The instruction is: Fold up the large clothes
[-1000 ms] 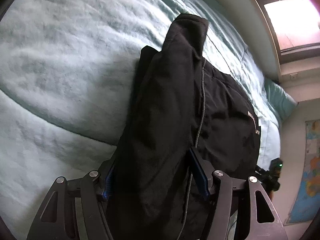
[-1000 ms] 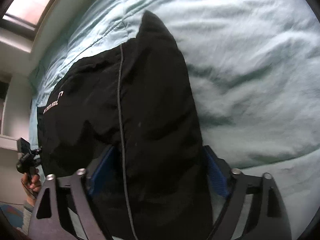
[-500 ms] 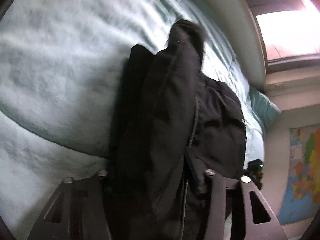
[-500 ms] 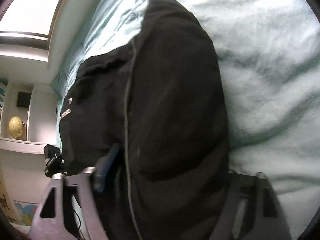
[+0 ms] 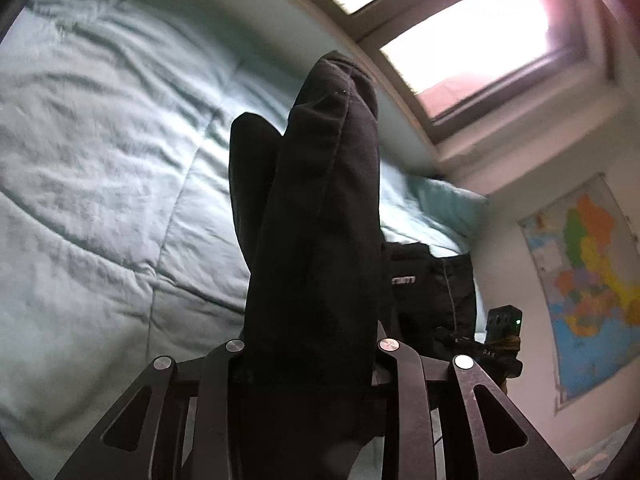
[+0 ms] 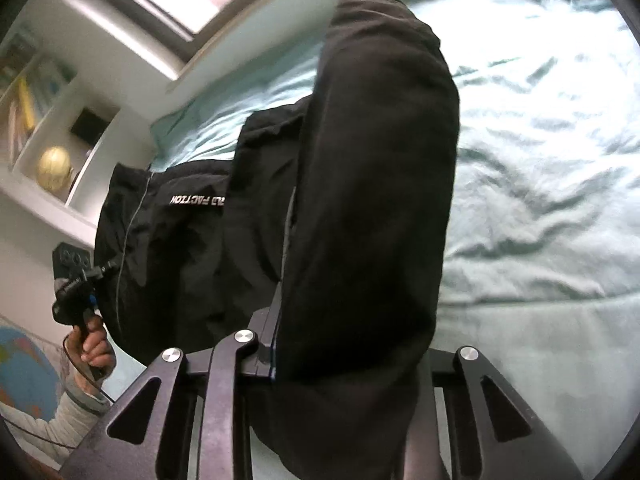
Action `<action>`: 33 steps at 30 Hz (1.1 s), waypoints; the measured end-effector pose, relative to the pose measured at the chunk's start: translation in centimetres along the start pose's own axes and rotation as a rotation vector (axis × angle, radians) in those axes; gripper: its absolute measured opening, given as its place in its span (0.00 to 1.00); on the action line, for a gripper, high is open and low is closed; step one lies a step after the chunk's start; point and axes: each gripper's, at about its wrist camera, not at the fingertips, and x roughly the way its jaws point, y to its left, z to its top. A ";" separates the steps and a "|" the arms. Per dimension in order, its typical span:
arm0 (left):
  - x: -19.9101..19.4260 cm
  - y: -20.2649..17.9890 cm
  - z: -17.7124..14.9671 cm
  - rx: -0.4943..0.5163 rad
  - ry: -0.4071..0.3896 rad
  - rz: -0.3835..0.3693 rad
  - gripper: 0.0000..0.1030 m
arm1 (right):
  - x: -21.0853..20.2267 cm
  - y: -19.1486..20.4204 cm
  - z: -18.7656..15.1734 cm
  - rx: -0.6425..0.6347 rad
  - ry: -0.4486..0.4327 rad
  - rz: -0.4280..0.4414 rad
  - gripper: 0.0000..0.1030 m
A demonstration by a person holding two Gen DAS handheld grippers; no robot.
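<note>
A black jacket [image 5: 320, 220] with a white logo [image 6: 196, 200] lies partly on a pale green quilt [image 5: 100, 200]. In the left wrist view a thick fold of it stands up between the fingers of my left gripper [image 5: 308, 344]. The jaws are closing and the pads press into the cloth. In the right wrist view another bunched fold of the jacket [image 6: 372, 180] fills my right gripper [image 6: 344, 344], whose jaws are also closing on it. Both sets of fingertips are hidden by the cloth. The middle of the jacket sags between the two grippers.
The quilt [image 6: 540, 160] covers the whole bed, with a green pillow [image 5: 440, 204] at its head. A bright window [image 5: 480, 40] is behind the bed and a coloured map [image 5: 588, 280] hangs on the wall. Shelves hold a golden ball [image 6: 54, 168]. A person's hand [image 6: 94, 348] grips a handle.
Both grippers closed from wide open onto folds of the jacket and rose, lifting the cloth off the quilt. Both views tilted up toward the window and wall.
</note>
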 end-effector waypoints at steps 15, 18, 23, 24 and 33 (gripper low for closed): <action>-13.7 -3.4 -12.9 0.020 0.040 -0.030 0.29 | -11.1 7.4 -15.2 0.051 0.027 -0.041 0.31; -13.6 -1.5 -15.6 -0.028 0.092 0.002 0.29 | -9.5 6.8 -17.6 0.093 0.083 -0.060 0.32; -11.6 3.1 -19.2 -0.126 0.185 0.059 0.29 | -6.6 5.2 -21.1 0.149 0.169 -0.120 0.31; -11.2 4.4 -19.9 -0.155 0.201 0.085 0.29 | -5.9 4.5 -21.8 0.166 0.181 -0.133 0.31; -11.0 14.8 -22.4 -0.437 0.199 0.142 0.41 | -4.8 -1.9 -23.5 0.406 0.175 -0.174 0.52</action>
